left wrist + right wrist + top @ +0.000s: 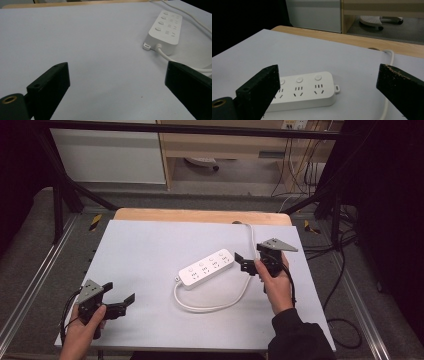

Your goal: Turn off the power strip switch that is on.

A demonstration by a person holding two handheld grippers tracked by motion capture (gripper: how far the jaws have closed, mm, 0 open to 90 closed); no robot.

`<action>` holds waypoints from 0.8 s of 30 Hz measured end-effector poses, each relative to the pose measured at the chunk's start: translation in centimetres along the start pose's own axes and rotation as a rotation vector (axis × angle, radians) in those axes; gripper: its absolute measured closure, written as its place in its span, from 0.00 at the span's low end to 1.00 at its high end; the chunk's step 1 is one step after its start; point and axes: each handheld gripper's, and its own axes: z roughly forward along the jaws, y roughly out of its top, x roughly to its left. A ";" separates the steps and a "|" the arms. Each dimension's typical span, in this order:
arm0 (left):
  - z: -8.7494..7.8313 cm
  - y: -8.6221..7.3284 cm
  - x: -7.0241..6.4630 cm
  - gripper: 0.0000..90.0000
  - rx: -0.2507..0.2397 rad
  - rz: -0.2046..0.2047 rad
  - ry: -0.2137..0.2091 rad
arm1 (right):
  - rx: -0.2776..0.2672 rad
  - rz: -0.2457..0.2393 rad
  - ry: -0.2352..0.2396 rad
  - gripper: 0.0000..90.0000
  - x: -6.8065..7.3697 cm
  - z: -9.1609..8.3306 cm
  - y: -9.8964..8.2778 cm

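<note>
While the white plastic power strip (207, 268) lies flat at the centre of the pale grey surface (150, 250), slanting from lower left to upper right in the high view, the right gripper (246, 263) sits just beside its upper-right end with its jaws spread wide and holding nothing. The step in hand looks like an approach to grasp that end, so the sound way to do it is to bring the jaws level with the strip's body, one on each long side, and close on the plain casing rather than on the buttons or sockets. In the right gripper view the strip sits in the lower left of the frame, off-centre and partly behind the left jaw, which suggests the gripper should swing toward it until the casing lies squarely between the jaws before closing. The white cable (210, 307) loops from the strip's lower-left end toward the bottom of the high view and curls back up the right side, passing near the right hand (276, 285); keeping the jaws clear of it avoids pinching or dragging it. The left gripper (121, 302) rests at the lower left of the high view, well apart from the strip, jaws likewise released and empty; it could steady the far end if the strip slides.
</note>
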 end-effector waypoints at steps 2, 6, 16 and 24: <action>0.0 0.0 0.0 0.06 0.000 -0.001 -0.001 | -0.002 0.007 -0.008 0.06 -0.6 -0.7 -0.2; 0.0 0.0 0.0 0.06 -0.001 -0.002 0.001 | -0.008 0.005 -0.021 0.06 -1.5 -1.9 -0.6; 0.0 0.0 0.0 0.06 -0.002 -0.005 0.002 | -0.042 -0.016 -0.067 0.06 -2.9 -5.2 -3.6; 0.0 0.0 0.0 0.06 -0.003 -0.005 0.003 | -0.063 -0.001 -0.094 0.07 -4.2 -7.5 -6.4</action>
